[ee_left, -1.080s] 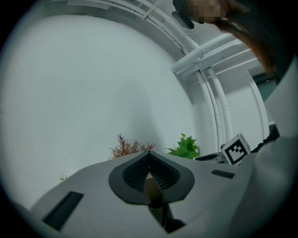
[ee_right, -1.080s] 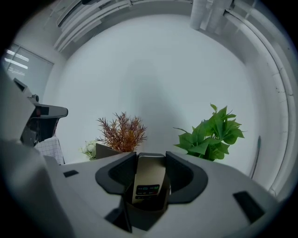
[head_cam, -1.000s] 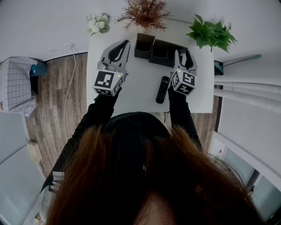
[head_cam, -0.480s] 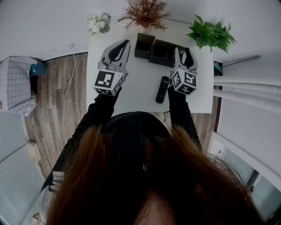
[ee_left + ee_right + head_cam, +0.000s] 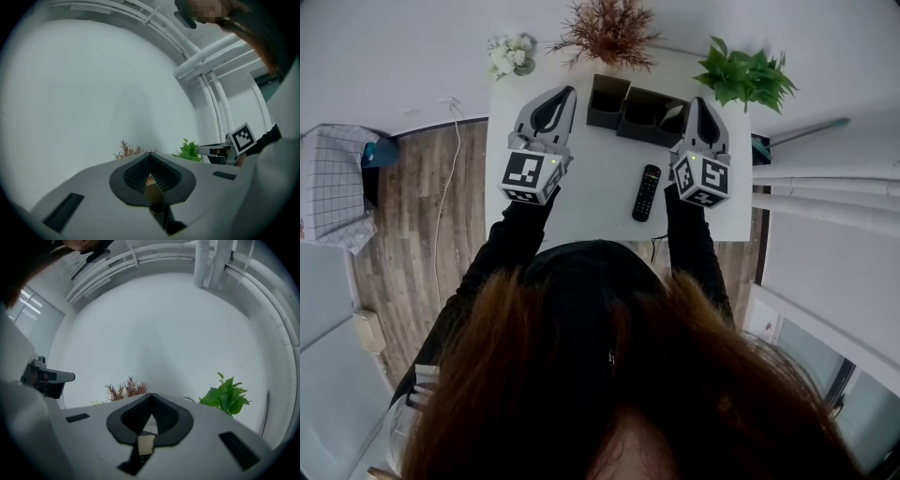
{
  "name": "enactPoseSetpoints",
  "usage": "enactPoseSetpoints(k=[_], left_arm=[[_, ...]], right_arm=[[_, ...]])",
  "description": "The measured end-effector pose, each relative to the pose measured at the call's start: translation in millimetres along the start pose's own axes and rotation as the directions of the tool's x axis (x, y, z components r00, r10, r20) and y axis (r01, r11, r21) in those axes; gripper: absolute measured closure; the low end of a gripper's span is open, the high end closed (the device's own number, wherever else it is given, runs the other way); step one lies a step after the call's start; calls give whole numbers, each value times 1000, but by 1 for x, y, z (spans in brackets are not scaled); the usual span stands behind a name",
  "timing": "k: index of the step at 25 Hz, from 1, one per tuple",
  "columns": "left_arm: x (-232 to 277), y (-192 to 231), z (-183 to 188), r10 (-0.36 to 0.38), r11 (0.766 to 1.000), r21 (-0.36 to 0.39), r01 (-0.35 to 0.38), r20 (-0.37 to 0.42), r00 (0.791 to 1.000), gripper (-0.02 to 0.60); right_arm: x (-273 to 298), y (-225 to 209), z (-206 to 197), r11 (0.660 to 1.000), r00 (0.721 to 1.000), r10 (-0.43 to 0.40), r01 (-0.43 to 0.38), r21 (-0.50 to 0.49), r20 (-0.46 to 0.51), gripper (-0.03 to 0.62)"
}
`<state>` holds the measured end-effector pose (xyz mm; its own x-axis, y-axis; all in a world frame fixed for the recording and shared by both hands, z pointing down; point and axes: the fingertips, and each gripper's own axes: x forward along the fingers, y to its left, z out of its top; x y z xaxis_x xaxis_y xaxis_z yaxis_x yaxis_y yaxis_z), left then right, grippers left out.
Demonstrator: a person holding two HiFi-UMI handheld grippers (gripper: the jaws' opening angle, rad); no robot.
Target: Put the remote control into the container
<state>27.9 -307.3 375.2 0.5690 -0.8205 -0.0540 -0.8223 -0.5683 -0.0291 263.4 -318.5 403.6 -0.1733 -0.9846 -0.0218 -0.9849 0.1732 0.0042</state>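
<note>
The black remote control (image 5: 648, 192) lies flat on the white table (image 5: 600, 178), nothing touching it. Two dark open containers (image 5: 606, 116) (image 5: 649, 131) stand side by side at the table's far edge. My right gripper (image 5: 697, 101) (image 5: 151, 395) hovers above the right end of the wider container, right of and beyond the remote. Its jaws have just been closing and now meet with nothing between them. My left gripper (image 5: 567, 92) (image 5: 150, 154) hangs over the table's left part, just left of the containers, shut and empty.
Behind the containers stand a dried reddish plant (image 5: 607, 28), a green leafy plant (image 5: 748, 75) and white flowers (image 5: 511, 49). Wooden floor (image 5: 422, 187) lies left of the table. The right gripper's marker cube (image 5: 243, 137) shows in the left gripper view.
The right gripper's jaws went from spread apart to closed, and the gripper rose and shifted slightly right. The left gripper and the remote stayed put.
</note>
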Motion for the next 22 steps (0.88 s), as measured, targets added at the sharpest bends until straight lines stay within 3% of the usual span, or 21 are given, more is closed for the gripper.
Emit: enactPoseSetpoints(k=[22], left_arm=[[-27,-11,9,-25,1000,-17,26,39,999,574]], right_arm=[[-78,33,43,1000,999,8,-9,23,32,574]])
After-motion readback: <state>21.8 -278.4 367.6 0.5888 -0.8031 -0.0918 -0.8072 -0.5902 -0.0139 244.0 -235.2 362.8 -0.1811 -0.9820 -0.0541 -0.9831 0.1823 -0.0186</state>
